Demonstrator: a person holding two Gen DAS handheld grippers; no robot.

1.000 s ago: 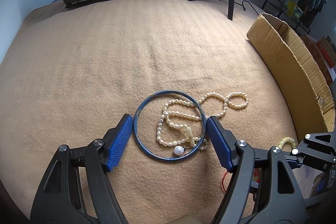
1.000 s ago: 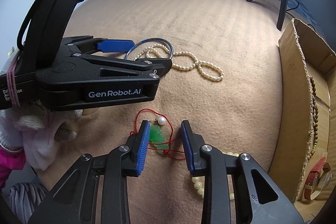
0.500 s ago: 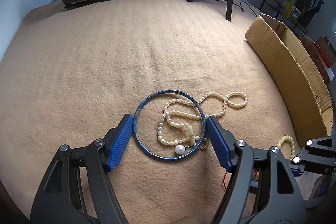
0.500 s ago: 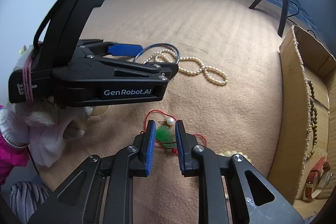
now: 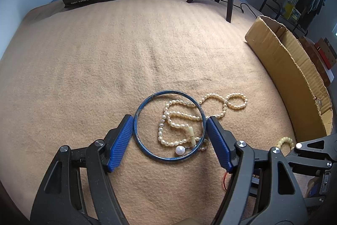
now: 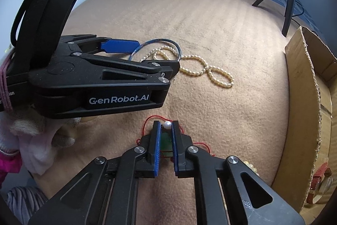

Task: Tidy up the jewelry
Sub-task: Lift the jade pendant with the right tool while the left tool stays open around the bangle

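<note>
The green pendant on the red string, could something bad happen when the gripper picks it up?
Maybe. The right gripper is closing on the green pendant, and its loose red string could snag or drag. The small white bead sits right at the tips, so the grip might slip. The left gripper straddles the blue bangle, which lies over the pearl necklace; lifting it might drag the pearls along.

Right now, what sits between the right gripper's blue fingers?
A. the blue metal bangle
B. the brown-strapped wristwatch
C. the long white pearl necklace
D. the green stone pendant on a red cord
D: the right gripper is closing its fingers around the green stone pendant on a red cord; the blue metal bangle lies between the left gripper's fingers.
</note>
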